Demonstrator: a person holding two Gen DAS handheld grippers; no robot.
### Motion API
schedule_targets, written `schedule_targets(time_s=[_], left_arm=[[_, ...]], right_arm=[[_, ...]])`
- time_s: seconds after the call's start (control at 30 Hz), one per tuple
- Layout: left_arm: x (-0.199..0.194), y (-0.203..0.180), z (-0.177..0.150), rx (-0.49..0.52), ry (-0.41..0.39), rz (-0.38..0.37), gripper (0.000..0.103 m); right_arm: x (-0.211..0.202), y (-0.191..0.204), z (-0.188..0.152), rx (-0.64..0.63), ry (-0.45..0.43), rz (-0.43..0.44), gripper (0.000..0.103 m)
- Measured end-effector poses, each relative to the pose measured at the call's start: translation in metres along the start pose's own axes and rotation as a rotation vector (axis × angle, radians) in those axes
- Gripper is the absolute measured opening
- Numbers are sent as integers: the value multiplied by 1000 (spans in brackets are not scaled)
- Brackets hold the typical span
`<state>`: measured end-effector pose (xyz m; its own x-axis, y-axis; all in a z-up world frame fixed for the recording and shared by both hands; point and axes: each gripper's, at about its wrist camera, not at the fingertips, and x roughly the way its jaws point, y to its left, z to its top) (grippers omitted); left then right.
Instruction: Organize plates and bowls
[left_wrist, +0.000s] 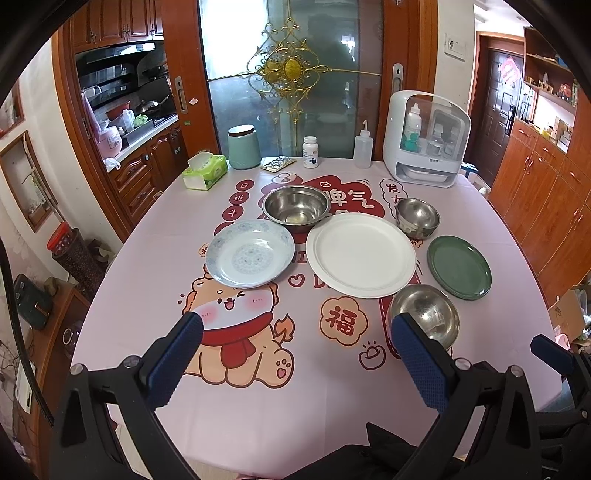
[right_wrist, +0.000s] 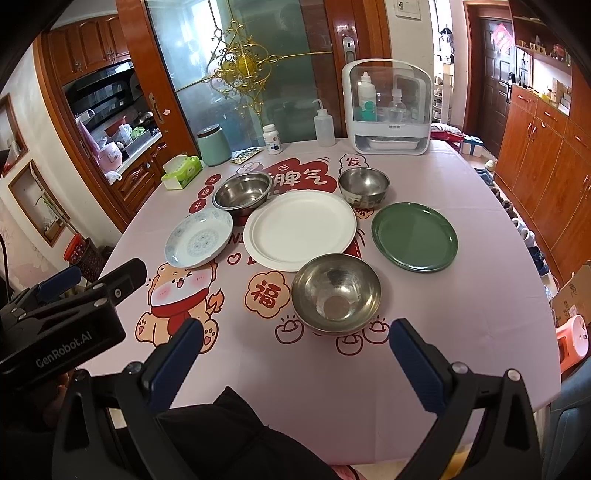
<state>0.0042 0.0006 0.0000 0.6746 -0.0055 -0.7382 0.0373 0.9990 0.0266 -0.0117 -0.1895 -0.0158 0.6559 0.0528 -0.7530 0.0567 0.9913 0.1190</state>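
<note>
Progress check: nothing sorted yet, by the look of the layout. Six pieces lie singly on the bench (right_wrist: 461, 314), none stacked or nested.

Plates, three:
- white plate (right_wrist: 300, 229) at the centre
- blue-patterned plate (right_wrist: 199, 242) to its left, apart from it
- green plate (right_wrist: 413, 236) to its right, apart from it

Bowls, three, all steel:
- large steel bowl (right_wrist: 242, 194) behind the white plate, its near wall just at that plate's far rim; contact cannot be told
- small steel bowl (right_wrist: 364, 186) at far right, behind the green plate
- near steel bowl (right_wrist: 336, 293) closest to the bench's front edge, just in front of the white plate

Grippers:
- Left gripper (left_wrist: 295, 354) hovers over the near part of the bench, fingers spread wide, holding nothing. In its own view the near steel bowl (left_wrist: 424, 314) sits partly behind the right-hand finger.
- Right gripper (right_wrist: 295, 354) hovers likewise, fingers released and empty, the near steel bowl straight ahead between them but not yet inside the gap.

Clutter along the far edge (tissue box (right_wrist: 181, 171), green canister (right_wrist: 214, 146), pill bottle (right_wrist: 273, 139), squeeze bottle (right_wrist: 324, 127), white cabinet (right_wrist: 388, 107)) is not part of the job.

Judgement: task at its start. Left to do: plates gathered into one pile, bowls nested into one another. The near steel bowl looks the likeliest first pick for the right gripper.
</note>
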Motion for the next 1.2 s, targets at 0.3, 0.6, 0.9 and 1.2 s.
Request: schedule_targets(time_s=[0.3, 0.6, 0.9, 1.2], left_arm=[[0, 0, 0, 0, 0, -1, 102], [2, -2, -2, 0, 4, -5, 102], [6, -9, -1, 0, 16, -27, 102], [14, -10, 9, -13, 37, -32, 102]], right_arm=[[-1, -2, 0, 3, -3, -3, 101], [-4, -5, 1, 1, -29, -28, 101], [-3, -7, 4, 4, -47, -46, 101], [3, -15, 17, 37, -77, -37, 101]])
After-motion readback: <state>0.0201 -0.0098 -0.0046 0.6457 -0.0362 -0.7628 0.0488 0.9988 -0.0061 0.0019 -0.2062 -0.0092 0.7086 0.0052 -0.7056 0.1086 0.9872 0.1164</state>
